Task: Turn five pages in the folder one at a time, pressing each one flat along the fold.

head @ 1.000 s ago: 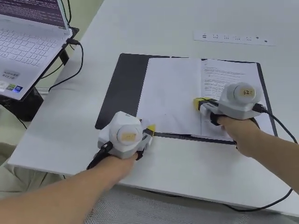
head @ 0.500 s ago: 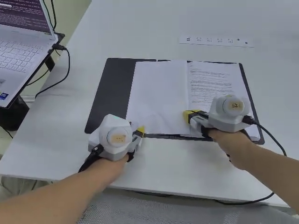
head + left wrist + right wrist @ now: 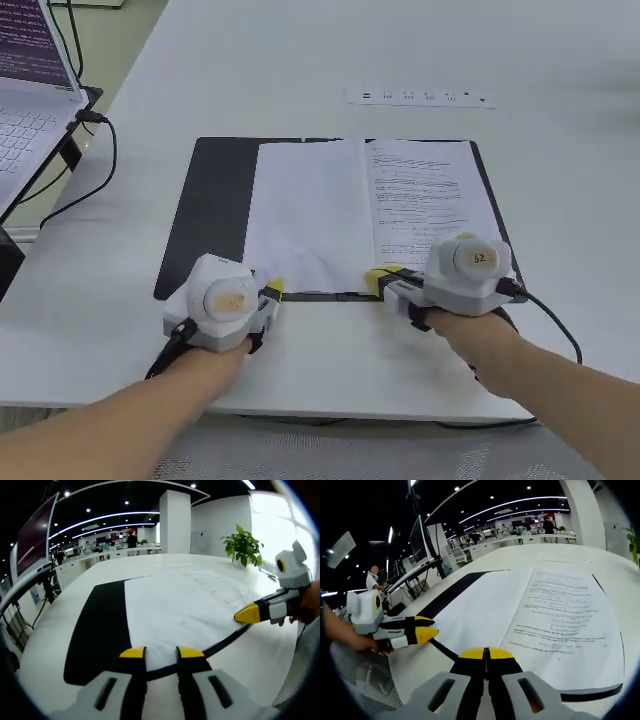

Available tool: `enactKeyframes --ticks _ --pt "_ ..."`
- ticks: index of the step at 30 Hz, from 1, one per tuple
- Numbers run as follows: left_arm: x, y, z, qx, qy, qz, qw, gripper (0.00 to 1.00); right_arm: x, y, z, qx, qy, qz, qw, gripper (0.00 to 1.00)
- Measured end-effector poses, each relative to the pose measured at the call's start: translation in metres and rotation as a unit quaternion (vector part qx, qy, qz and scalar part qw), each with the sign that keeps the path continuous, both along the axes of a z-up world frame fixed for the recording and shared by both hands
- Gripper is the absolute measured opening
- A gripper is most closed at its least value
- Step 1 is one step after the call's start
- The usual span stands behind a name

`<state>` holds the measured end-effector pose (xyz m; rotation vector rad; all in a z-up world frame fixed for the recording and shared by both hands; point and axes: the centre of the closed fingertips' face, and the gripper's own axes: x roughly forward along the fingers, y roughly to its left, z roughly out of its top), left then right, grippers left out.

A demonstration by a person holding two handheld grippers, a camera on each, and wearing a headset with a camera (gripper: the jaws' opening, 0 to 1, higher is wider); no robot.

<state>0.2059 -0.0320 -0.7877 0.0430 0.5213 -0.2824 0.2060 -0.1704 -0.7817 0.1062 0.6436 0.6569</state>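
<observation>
Head view first: the folder [image 3: 205,215] lies open on the white table [image 3: 300,60], black cover spread to the left. A blank page [image 3: 305,210] lies over the middle and a printed page [image 3: 430,200] sits on the right. The left gripper [image 3: 272,291] is down at the folder's near edge, yellow tips at the near left corner of the blank page. The right gripper [image 3: 378,277] points left along that same near edge, at the bottom of the fold. A laptop [image 3: 20,90] sits far left with a cable [image 3: 95,175] trailing from it, and a power strip [image 3: 415,97] lies beyond the folder.

Over to the left gripper view: its two jaws stand a little apart, nothing between them, tips just over the folder's near rim. The right gripper comes in from the right, nose at the page's edge. A potted plant [image 3: 242,545] stands far off on the right.

Now the right gripper view: its jaws are pressed together, tip to tip, with nothing visibly caught between them, right at the near end of the fold. The printed page runs away to the right and the blank one to the left. The left gripper waits at the left, tips slightly parted.
</observation>
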Motion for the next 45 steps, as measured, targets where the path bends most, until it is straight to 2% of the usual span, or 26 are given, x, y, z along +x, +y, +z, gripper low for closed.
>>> enactKeyframes --ticks 3,4,7,10,12,14,16,18,19,20,22,25,26,28,31,33,35,38,39,40,41,45 --pt "0.0 0.0 0.0 0.001 0.002 -0.001 1.0 0.22 -0.008 -0.001 0.0 0.012 0.016 -0.007 0.9998 0.0" --pt "0.0 0.0 0.0 0.002 0.004 0.0 1.0 0.22 -0.012 -0.001 0.0 0.026 0.04 -0.02 0.9986 0.0" --pt "0.0 0.0 0.001 0.004 0.007 -0.002 1.0 0.22 -0.02 -0.003 0.004 0.017 0.046 -0.011 0.9987 0.0" --pt "0.001 0.0 0.0 0.007 0.013 -0.003 0.9999 0.22 -0.033 -0.002 0.018 0.033 0.058 -0.004 0.9978 0.0" --pt "0.001 0.0 0.001 0.007 0.021 -0.002 0.9998 0.22 -0.041 -0.006 0.028 0.034 0.056 -0.003 0.9979 0.0" --pt "0.002 0.0 0.001 0.009 0.032 -0.004 0.9994 0.21 -0.046 -0.011 0.041 0.045 0.058 -0.016 0.9971 0.0" --pt "0.004 0.003 0.001 0.011 0.051 0.0 0.9986 0.19 -0.05 -0.018 0.05 0.053 0.061 -0.031 0.9962 0.0" --pt "0.003 0.002 0.001 -0.008 0.082 0.007 0.9966 0.18 -0.058 -0.026 0.063 0.059 0.059 -0.037 0.9959 0.0" --pt "0.002 0.0 0.002 -0.02 0.102 0.01 0.9945 0.2 -0.061 -0.029 0.068 0.061 0.06 -0.042 0.9955 0.0" --pt "0.001 0.0 0.002 -0.019 0.116 0.009 0.993 0.23 -0.064 -0.033 0.073 0.058 0.06 -0.044 0.9955 0.0" --pt "-0.006 -0.006 0.007 -0.036 0.146 0.011 0.9886 0.29 -0.07 -0.042 0.091 0.061 0.046 -0.05 0.9958 0.0" --pt "-0.012 -0.009 0.026 -0.044 0.134 0.01 0.9899 0.27 -0.076 -0.062 0.115 0.048 0.019 -0.068 0.9964 0.0" --pt "-0.015 -0.01 0.038 -0.054 0.12 0.014 0.9912 0.27 -0.078 -0.067 0.122 0.046 0.011 -0.072 0.9963 0.0" --pt "-0.019 -0.015 0.055 -0.072 0.105 0.008 0.9919 0.3 -0.08 -0.082 0.134 0.045 0.003 -0.097 0.9942 0.0" --pt "-0.032 -0.015 0.078 -0.08 0.096 0.006 0.9922 0.36 -0.081 -0.103 0.15 0.042 -0.017 -0.126 0.991 0.0" --pt "-0.04 -0.016 0.097 -0.091 0.078 0.005 0.9928 0.37 -0.084 -0.116 0.157 0.046 -0.018 -0.143 0.9884 0.01" --pt "-0.045 -0.012 0.112 -0.091 0.059 0.01 0.9941 0.41 -0.084 -0.129 0.162 0.052 -0.021 -0.167 0.9844 0.08" --pt "-0.055 -0.007 0.128 -0.084 0.046 0.013 0.9953 0.49 -0.086 -0.143 0.166 0.05 -0.026 -0.186 0.9809 0.23" --pt "-0.058 -0.004 0.136 -0.077 0.033 0.015 0.9963 0.52 -0.086 -0.149 0.166 0.045 -0.029 -0.199 0.9786 0.27" --pt "-0.059 -0.002 0.14 -0.074 0.028 0.018 0.9968 0.55 -0.086 -0.153 0.166 0.042 -0.032 -0.203 0.9777 0.3" --pt "-0.062 0.0 0.146 -0.064 0.015 0.014 0.9977 0.57 -0.086 -0.155 0.166 0.041 -0.033 -0.207 0.9769 0.35" --pt "-0.071 0.008 0.158 -0.031 -0.007 0.012 0.9994 0.67 -0.087 -0.167 0.163 0.027 -0.032 -0.223 0.9738 0.49"
